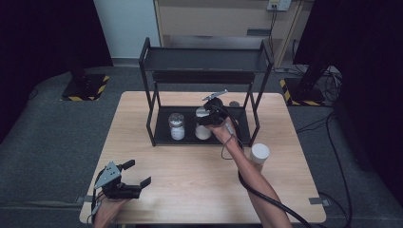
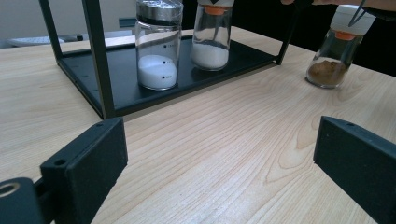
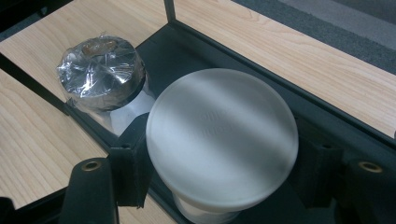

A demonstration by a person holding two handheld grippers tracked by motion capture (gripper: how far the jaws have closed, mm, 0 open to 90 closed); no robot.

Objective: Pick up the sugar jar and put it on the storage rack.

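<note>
Black two-tier rack (image 1: 204, 90) standing toward the far middle of the desk (image 1: 190, 180); taken as the landmark throughout. Lower tray of the rack (image 2: 243, 53) bounded by thin upright posts at the corners and a low rim all round, with the upper shelf (image 1: 206, 59) roofing it over, so headroom inside looks tight. On the tray, room left open to either side of the two jars. In front of the rack, a broad stretch of bare wood reaching to the near edge of the desk. Just off the rack's front right corner, a jar of brown powder (image 1: 259, 153), standing upright on the wood.

Right hand-held gripper (image 1: 212, 115) reaching in under the upper shelf from the front, clamped on the white-capped jar (image 3: 222, 144), one black jaw pressed on each side just below the cap. Jar upright, over the right half of the lower tray; whether its base rests on the tray, cannot tell. Clear glass body, white powder in the bottom, an orange collar under a broad, round, matt white cap.

Just left of it on the same tray, close but apart, a second jar (image 3: 100, 70) with a shiny silver lid and white powder.

Left hand-held gripper (image 1: 134, 173) low over the near left corner of the desk, well clear of the rack, jaws spread wide with nothing between them.
</note>
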